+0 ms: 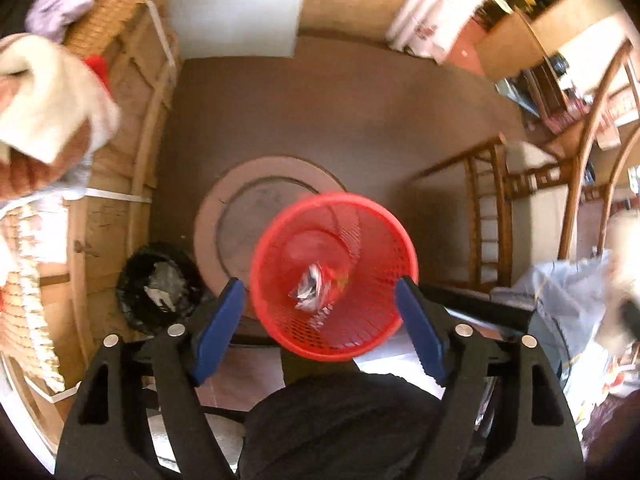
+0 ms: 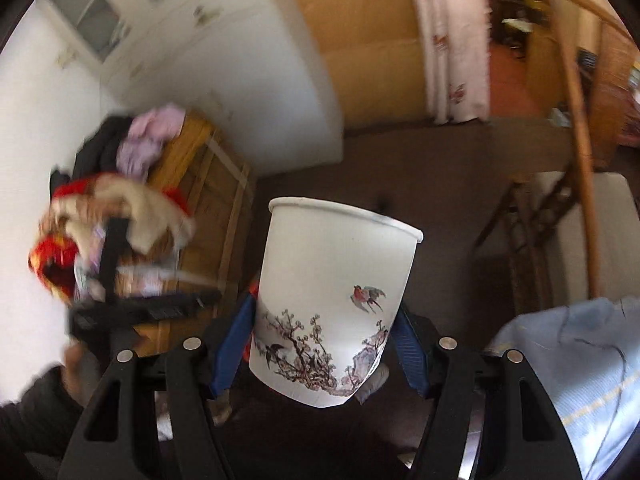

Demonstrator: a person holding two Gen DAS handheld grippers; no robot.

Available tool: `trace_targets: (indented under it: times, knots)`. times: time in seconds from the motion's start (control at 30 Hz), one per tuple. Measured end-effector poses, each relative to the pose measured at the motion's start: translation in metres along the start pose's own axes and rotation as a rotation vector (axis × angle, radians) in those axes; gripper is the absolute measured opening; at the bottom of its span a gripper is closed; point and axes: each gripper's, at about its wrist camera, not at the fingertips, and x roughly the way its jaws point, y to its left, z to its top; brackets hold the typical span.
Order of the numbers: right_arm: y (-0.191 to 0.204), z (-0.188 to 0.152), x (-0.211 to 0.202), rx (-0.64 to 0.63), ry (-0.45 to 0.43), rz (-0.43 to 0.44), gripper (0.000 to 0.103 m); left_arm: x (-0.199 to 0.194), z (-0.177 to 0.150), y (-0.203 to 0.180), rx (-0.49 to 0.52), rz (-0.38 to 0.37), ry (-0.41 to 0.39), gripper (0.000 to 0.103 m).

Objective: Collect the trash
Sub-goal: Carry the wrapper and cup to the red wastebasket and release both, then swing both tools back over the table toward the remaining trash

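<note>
Left wrist view: the left gripper (image 1: 320, 308) stands with its blue pads (image 1: 218, 330) spread wide and gripping nothing. Framed between them, lower down on the brown floor (image 1: 340, 112), is a red mesh wastebasket (image 1: 334, 276), mouth open toward the camera, with crumpled wrappers (image 1: 316, 292) lying at its bottom. A black-lined bin (image 1: 158, 290) holding pale scraps stands just left of the basket. A round floor disc (image 1: 224, 216) lies partly beneath both. A wooden crate (image 1: 120, 128) with piled clothes (image 1: 56, 96) occupies the left; wooden chairs (image 1: 492, 208) and a translucent plastic bag (image 1: 560, 300) occupy the right. A dark garment fills the near edge below the gripper.

Right wrist view: the right gripper (image 2: 326, 336) is closed on a white paper cup (image 2: 332, 300), one pad on each side of the lower wall. The cup is printed with birds and blossom branches. Its long axis runs away from the camera, leaning slightly right, with the rolled rim at the far end and the base nearest. The cup blocks most of the floor ahead. Blurred clothing on the crate sits left; a light blue cloth (image 2: 568, 376) lies at near right.
</note>
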Motion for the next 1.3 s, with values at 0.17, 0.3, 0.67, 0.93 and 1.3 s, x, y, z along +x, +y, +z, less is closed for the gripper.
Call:
trace_targets:
  times: [0.17, 0.3, 0.67, 0.93, 1.3]
  knots:
    - [0.030, 0.006, 0.047, -0.085, 0.118, 0.044, 0.066, -0.024, 0.007, 0.031, -0.062, 0.036, -0.057, 0.080]
    - [0.052, 0.012, 0.078, -0.113, 0.186, 0.077, 0.068, -0.036, 0.008, 0.051, -0.097, 0.054, -0.071, 0.080]
    - [0.043, 0.016, 0.073, -0.076, 0.176, 0.074, 0.074, -0.039, 0.017, 0.049, -0.079, 0.046, -0.065, 0.080]
    - [0.003, 0.008, 0.023, 0.008, 0.063, -0.012, 0.075, -0.040, 0.030, -0.015, 0.070, -0.008, -0.083, 0.080]
    - [-0.092, -0.049, -0.086, 0.259, -0.163, -0.196, 0.079, -0.043, 0.017, -0.179, 0.443, -0.111, -0.101, 0.080]
